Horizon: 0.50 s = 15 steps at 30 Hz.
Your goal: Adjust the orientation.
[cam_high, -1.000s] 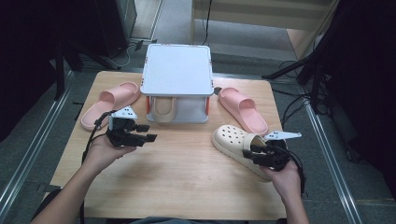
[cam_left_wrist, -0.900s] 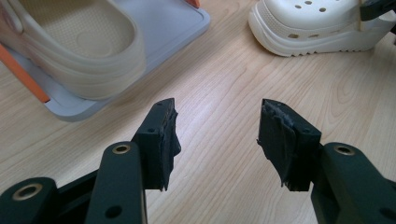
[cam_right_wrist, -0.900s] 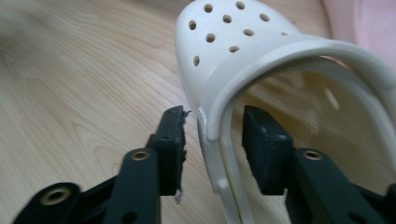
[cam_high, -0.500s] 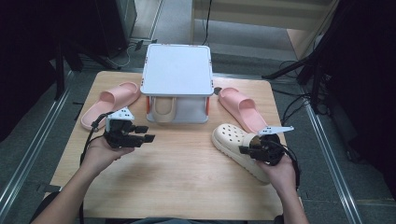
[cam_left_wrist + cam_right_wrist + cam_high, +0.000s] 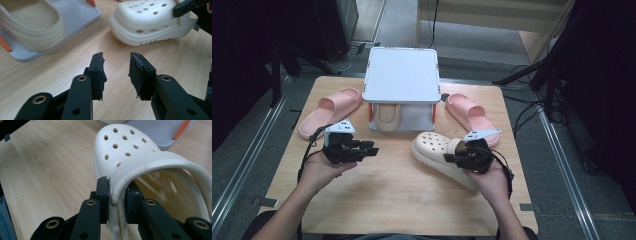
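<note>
So the right hand-held gripper (image 5: 117, 195) is clamped on the side wall and strap of the cream clog (image 5: 439, 152), on the worktop (image 5: 402, 200) just in front of the grey rack (image 5: 401, 80), where its twin (image 5: 387, 116) sits on the lower shelf. Left hand-held gripper (image 5: 116, 72) has just been closing, nothing between its jaws, still gapped. Next up, I'd guess: lift the clog and slide it in beside its mate without snagging the shelf edge.

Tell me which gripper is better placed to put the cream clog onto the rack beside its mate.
Right, most likely. The right gripper is already clamped on the side wall of the cream clog, near the rack. The left gripper holds nothing; its jaws have just been closing on air.
</note>
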### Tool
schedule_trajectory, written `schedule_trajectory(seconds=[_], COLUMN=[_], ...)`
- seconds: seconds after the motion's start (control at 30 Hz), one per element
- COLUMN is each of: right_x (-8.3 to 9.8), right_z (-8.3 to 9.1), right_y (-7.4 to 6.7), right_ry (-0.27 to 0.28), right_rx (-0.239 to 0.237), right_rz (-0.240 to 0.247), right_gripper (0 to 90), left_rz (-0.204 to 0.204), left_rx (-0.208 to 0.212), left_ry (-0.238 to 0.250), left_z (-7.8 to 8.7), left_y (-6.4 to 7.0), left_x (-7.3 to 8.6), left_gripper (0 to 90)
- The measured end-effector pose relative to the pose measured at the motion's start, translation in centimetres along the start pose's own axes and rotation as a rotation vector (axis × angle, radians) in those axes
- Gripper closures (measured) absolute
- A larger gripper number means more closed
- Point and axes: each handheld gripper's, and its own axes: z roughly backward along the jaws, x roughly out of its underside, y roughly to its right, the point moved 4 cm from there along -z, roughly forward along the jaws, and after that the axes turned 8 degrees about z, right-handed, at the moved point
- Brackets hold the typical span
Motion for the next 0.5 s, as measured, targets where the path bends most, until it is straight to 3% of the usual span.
schedule_trajectory(seconds=[0.17,0.5], right_x=[-1.1,-2.3], right_z=[-2.1,-5.4], right_y=[-1.4,-3.1], right_ry=[-0.024,-0.055], right_rx=[-0.031,-0.060], right_rz=[0.038,0.053], right_gripper=[77.2,77.2], left_rz=[0.001,-0.013], left_rx=[-0.004,-0.009], left_ry=[-0.010,-0.045], left_z=[-0.5,-2.6], left_y=[0.6,1.3], left_x=[0.5,1.7], left_gripper=[66.2,66.8])
